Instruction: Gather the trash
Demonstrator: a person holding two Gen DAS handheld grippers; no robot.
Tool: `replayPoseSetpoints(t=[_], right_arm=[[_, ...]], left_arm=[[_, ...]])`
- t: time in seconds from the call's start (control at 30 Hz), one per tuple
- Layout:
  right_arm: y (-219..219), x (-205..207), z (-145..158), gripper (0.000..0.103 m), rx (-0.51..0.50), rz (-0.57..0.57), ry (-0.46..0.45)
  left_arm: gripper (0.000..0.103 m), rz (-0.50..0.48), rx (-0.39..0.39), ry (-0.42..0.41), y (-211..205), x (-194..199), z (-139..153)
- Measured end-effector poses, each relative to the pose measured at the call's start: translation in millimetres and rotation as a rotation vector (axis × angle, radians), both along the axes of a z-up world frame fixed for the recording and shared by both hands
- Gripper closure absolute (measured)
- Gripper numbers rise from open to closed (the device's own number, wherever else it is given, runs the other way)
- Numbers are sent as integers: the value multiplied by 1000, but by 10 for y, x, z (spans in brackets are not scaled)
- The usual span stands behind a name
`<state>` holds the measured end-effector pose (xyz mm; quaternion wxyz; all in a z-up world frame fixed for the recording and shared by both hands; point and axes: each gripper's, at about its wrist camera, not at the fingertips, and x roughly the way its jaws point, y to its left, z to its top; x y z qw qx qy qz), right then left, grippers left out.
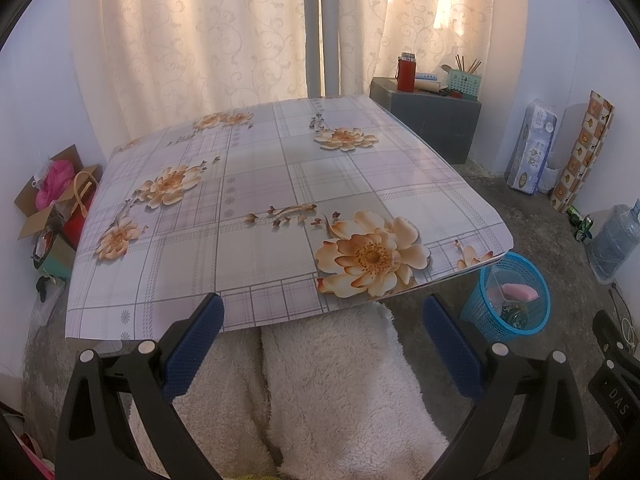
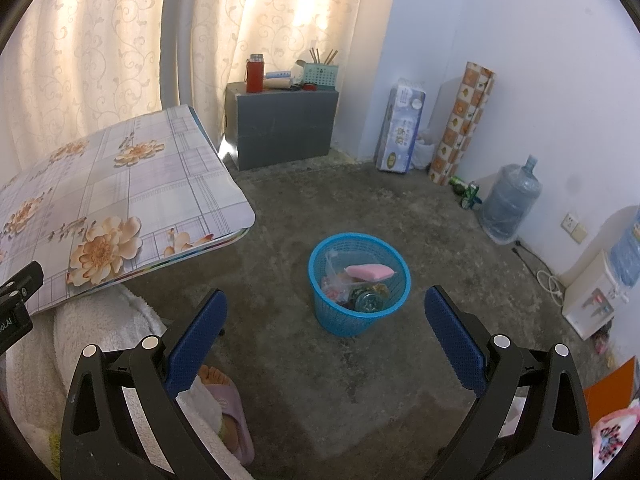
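Left gripper [image 1: 322,322]: jaws spread wide, nothing between pads; hangs over near edge of table [image 1: 256,200], above lap in white fleece [image 1: 332,392].
Right gripper [image 2: 326,318]: jaws spread wide, holding nothing; hangs over concrete floor [image 2: 380,380], aimed toward basket.
Blue mesh wastebasket [image 2: 340,320]: upright on floor, just beside table's near-right corner. Contents: pink wrapped pkg [image 2: 370,272] lying across top, clear plastic wrap [image 2: 334,264] at left side, round glass jar [image 2: 368,300] near bottom, misc. small wrappers, not identifiable.
Table: floral/plaid oilcloth w/ orange blossoms; top bare in both views.
Grey cabinet [image 2: 284,128]: against curtains [image 2: 100,40], far side. On top: red thermos [image 2: 255,74], green holder w/ chopsticks [image 2: 322,70], other small items too small to tell.
Right wall: toilet-paper multipack [image 2: 400,136], patterned roll [image 2: 464,120] leaning upright, green bottle [image 2: 466,192] on floor, water jug [image 2: 510,202], white dispenser [image 2: 592,292].
Left of table: open cardboard box [image 1: 44,200] w/ pink item [image 1: 54,182].
Foot in lilac slipper [image 2: 232,408]: on floor near right gripper's left finger.
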<state>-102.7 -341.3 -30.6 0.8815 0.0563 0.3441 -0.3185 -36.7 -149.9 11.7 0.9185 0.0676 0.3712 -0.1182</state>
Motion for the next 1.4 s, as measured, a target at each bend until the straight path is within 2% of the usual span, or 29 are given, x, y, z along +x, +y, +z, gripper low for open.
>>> replayPoseSetpoints(t=[1.4], right_arm=[[-12, -12, -21, 8, -1, 1, -3]], left_arm=[[6, -1, 0, 3, 13, -40, -36]])
